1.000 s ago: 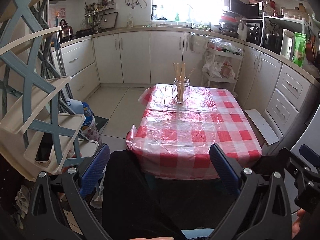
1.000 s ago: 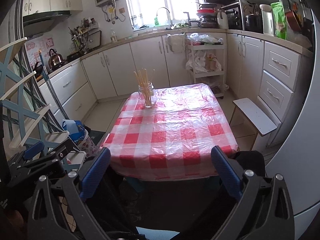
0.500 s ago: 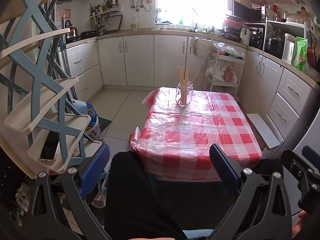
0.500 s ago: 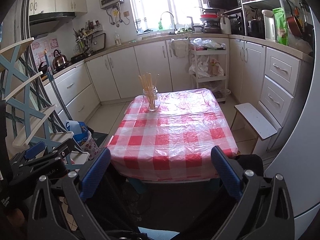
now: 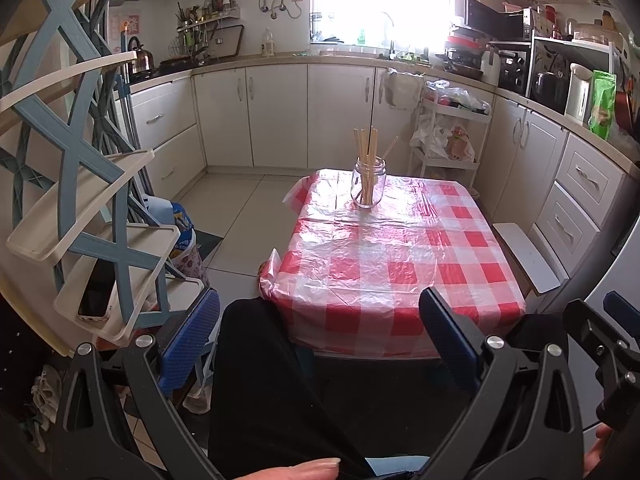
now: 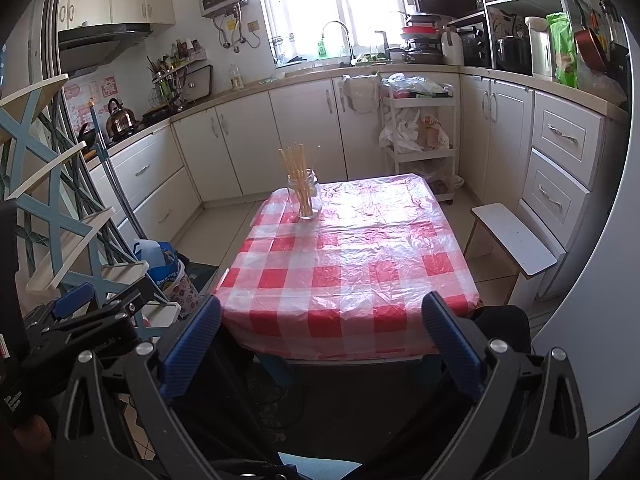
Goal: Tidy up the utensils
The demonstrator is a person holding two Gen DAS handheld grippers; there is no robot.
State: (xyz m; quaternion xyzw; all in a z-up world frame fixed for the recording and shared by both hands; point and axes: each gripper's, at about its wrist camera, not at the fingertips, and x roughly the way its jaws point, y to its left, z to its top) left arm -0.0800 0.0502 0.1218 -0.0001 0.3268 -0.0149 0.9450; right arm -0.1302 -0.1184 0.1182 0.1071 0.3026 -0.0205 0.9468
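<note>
A worktop (image 5: 400, 264) under a red-checked plastic cloth carries a glass jar (image 5: 368, 188) of wooden chopsticks (image 5: 366, 152) at its far end. Both the left claw (image 5: 320, 336) and right claw (image 6: 320, 336) hang spread and empty, well short of it. No writing is legible.

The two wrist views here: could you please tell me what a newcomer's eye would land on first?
The red-and-white checked tablecloth fills the middle of the kitchen, covering the table. Near its far edge stands a clear glass jar holding a bundle of wooden chopsticks, the only thing on it. In the foreground, the left gripper and right gripper hang open and empty, short of the table.
</note>
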